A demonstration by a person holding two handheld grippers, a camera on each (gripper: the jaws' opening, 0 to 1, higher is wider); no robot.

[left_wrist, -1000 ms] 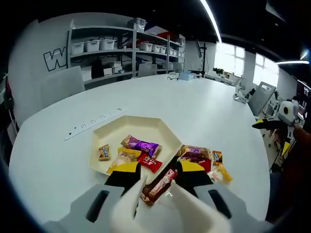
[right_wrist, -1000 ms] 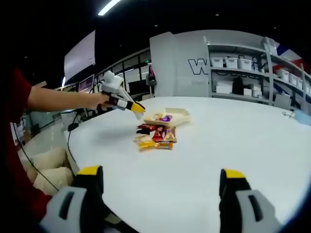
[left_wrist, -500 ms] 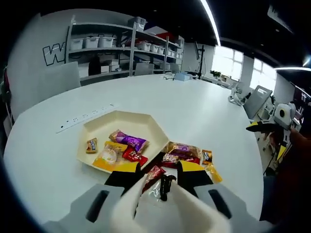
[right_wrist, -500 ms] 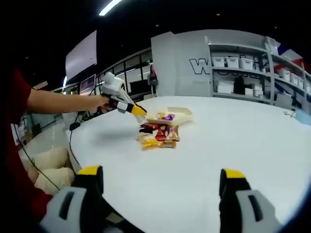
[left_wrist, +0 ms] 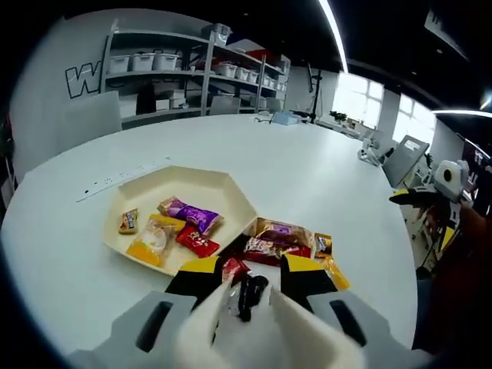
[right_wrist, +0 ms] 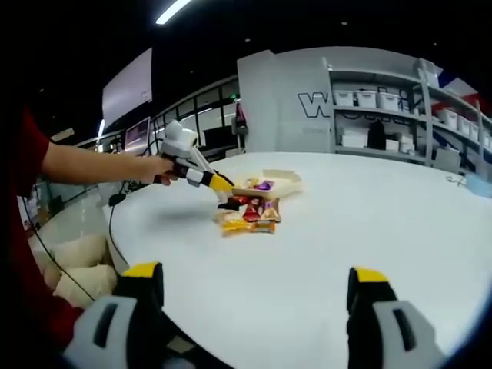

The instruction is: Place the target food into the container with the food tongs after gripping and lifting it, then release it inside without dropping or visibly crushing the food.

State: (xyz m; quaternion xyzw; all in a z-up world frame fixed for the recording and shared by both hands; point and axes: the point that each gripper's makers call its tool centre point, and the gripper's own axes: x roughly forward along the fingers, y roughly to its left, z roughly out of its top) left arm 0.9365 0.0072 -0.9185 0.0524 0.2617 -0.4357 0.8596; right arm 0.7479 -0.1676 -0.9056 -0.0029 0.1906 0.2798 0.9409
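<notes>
Currently, the left gripper (left_wrist: 246, 288) is closing white food tongs (left_wrist: 231, 327) on a red wrapped snack (left_wrist: 240, 280), near the beige container (left_wrist: 223, 184); judged light and crushable, so pinch mid-wrapper gently. The right gripper (right_wrist: 250, 296) is hanging open, well apart, over the white table (right_wrist: 369, 231).

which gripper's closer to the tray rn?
Left. The left gripper hovers just off the tray edge, beside the loose snack pile. The right gripper is open and far back across the table.
</notes>
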